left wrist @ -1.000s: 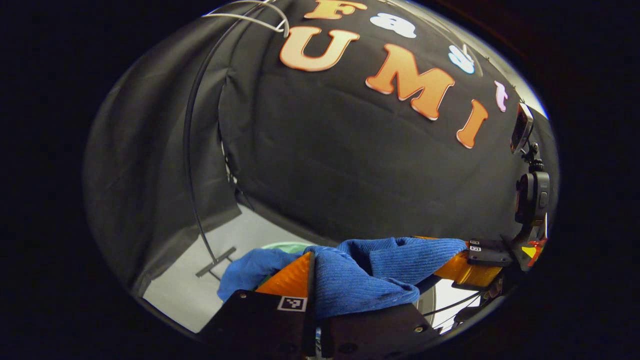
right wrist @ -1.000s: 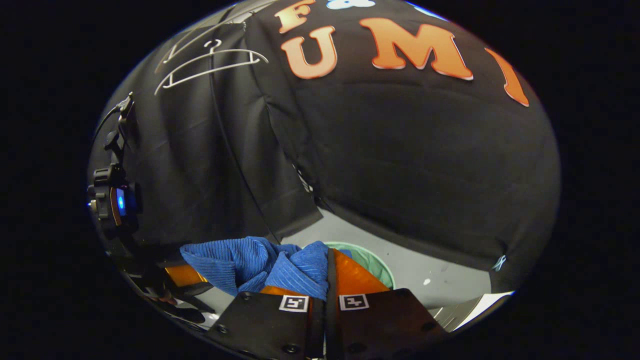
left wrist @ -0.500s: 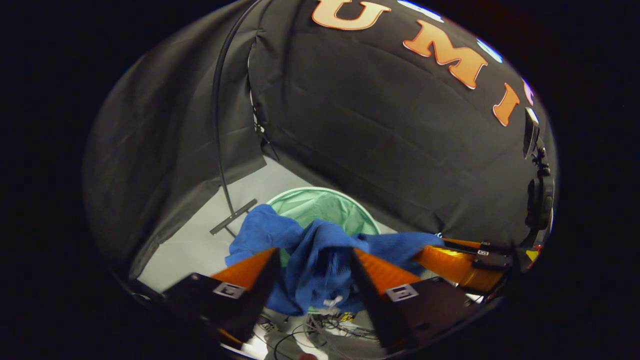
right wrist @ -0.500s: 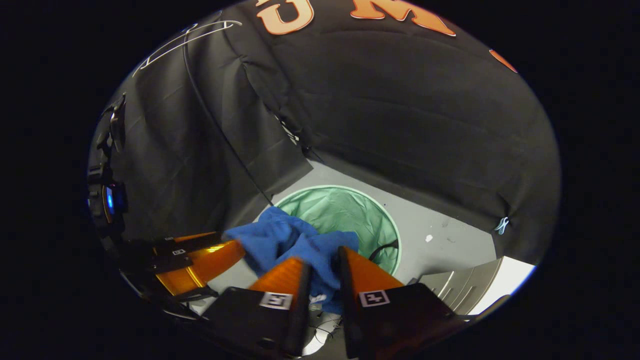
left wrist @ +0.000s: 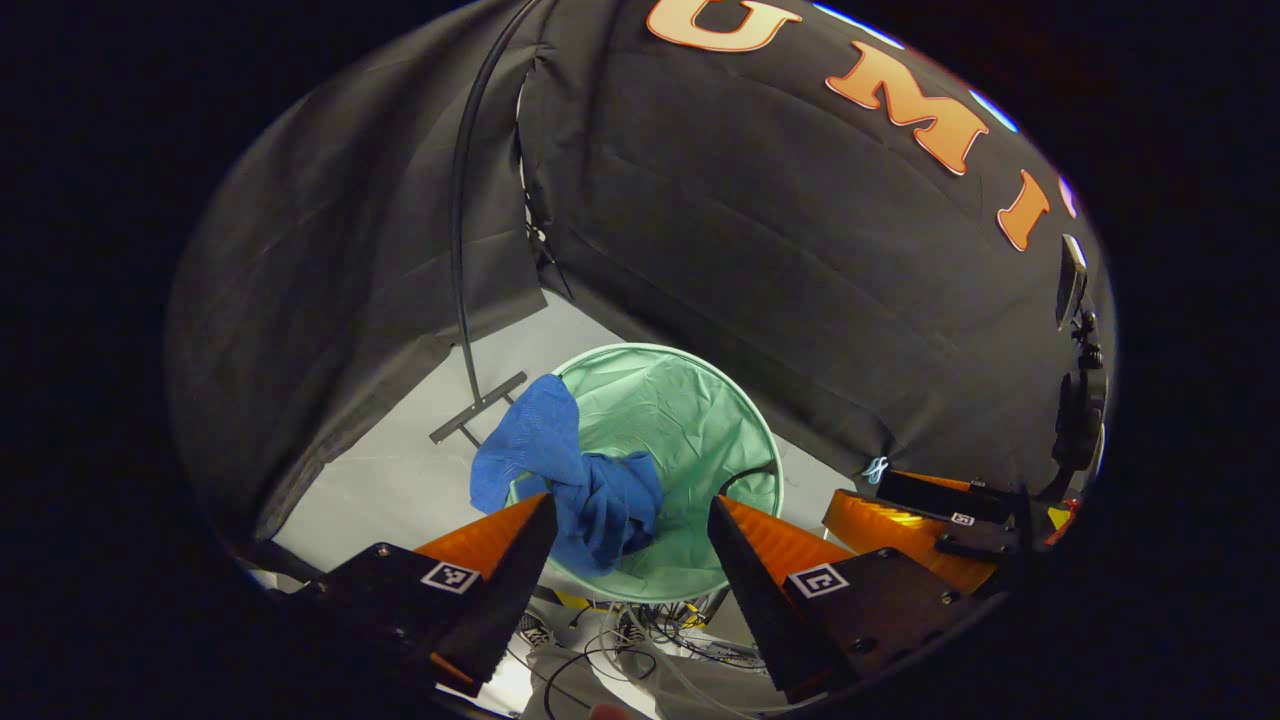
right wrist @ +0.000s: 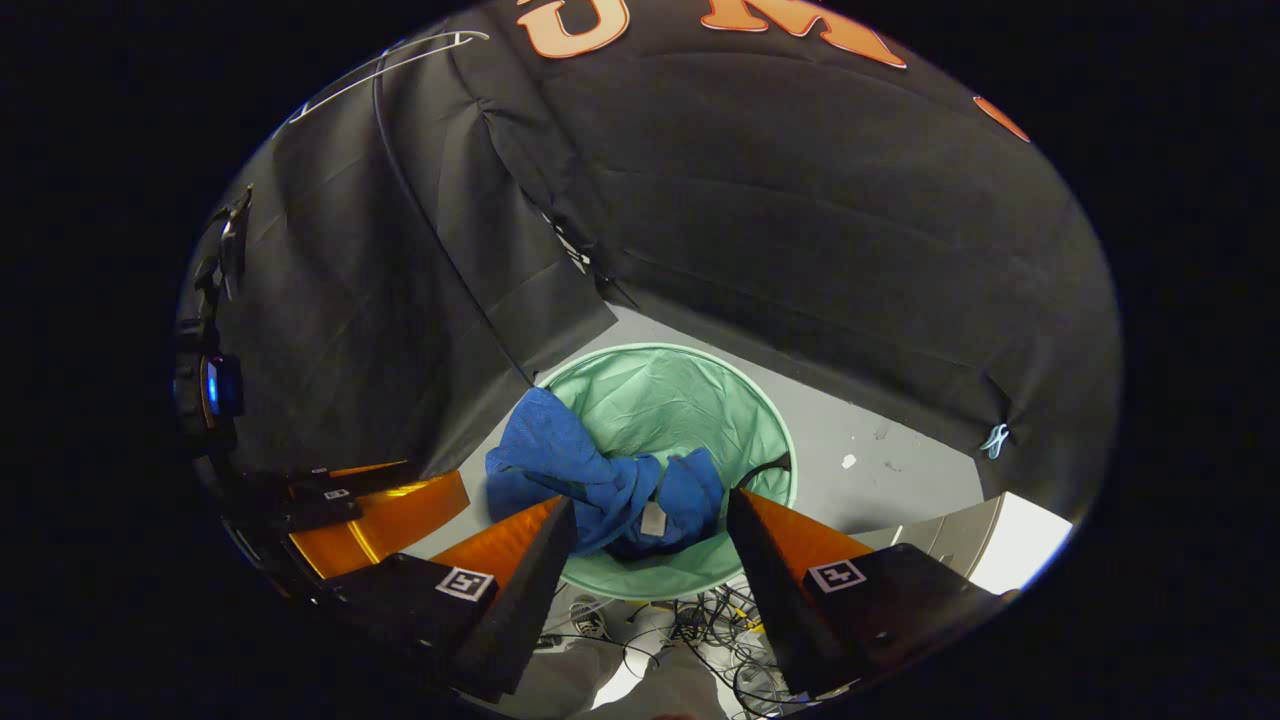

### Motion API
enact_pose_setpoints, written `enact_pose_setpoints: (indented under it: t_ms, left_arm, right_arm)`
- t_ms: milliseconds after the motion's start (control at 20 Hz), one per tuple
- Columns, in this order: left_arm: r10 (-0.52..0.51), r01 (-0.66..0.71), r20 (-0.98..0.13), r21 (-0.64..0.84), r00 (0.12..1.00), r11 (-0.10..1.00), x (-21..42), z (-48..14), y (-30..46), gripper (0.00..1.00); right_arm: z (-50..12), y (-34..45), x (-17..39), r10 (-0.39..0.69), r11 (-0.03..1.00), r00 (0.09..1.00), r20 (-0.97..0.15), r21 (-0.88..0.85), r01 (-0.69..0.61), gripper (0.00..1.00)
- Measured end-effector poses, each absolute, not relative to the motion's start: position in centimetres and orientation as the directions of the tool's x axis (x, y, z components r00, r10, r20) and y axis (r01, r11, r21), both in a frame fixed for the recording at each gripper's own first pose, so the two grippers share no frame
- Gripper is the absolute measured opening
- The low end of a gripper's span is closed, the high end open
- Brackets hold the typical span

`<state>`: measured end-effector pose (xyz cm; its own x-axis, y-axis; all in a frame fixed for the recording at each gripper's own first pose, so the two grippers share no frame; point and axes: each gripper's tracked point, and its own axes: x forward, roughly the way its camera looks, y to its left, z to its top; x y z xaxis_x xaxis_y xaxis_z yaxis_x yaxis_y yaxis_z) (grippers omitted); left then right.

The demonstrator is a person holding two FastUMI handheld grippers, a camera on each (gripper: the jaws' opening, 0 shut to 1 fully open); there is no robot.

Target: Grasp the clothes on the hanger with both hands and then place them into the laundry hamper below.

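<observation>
Blue ribbed knit garment [left wrist: 575, 470]: soft, light, limp; lies bunched inside the round pale-green mesh laundry hamper [left wrist: 700, 400], one fold draped over its rim. Best gripped at that fold. Left gripper [left wrist: 630, 545], right gripper [right wrist: 650, 545]: fingers spread, empty, above hamper.

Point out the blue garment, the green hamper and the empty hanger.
blue garment [right wrist: 560, 455], right gripper view, on the fold draped over the rim.
green hamper [left wrist: 690, 400], left gripper view, on its inner lining.
hanger [right wrist: 385, 65], right gripper view, on its white bar.

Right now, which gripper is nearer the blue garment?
Left, it seems. The blue garment drapes over the green hamper's rim on the left gripper's side; the right gripper sits beyond the opposite rim, both open.
</observation>
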<state>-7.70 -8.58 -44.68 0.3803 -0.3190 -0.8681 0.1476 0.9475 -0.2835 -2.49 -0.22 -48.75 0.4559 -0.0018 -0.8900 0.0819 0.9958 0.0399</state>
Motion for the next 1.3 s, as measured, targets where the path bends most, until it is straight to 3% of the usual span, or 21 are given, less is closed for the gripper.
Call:
enact_pose_setpoints:
  t_ms: [400,700,1250,1300]
  left_arm:
    - [-0.325,0.164,-0.812,-0.281,0.484,0.946,-6.3,-39.5,-8.7,0.97]
    - [-0.321,0.196,-0.689,-0.257,0.649,0.946,-4.3,-29.9,-8.0,0.97]
    - [-0.199,0.123,-0.333,-0.235,0.922,0.964,1.2,-10.3,-3.3,0.95]
    - [-0.187,0.118,-0.310,-0.228,0.932,0.966,1.5,-8.8,-2.7,0.95]
  right_arm:
    - [-42.2,0.0,-1.4,-0.009,0.995,0.563,-0.826,0.046,0.084,0.99]
    - [-32.2,0.0,0.8,-0.025,0.995,0.722,-0.691,0.050,0.082,0.98]
    - [-9.0,-0.1,4.5,-0.011,0.998,0.964,-0.265,0.056,0.027,0.98]
    - [-7.0,-0.3,4.8,-0.013,0.997,0.972,-0.234,0.065,0.029,0.89]
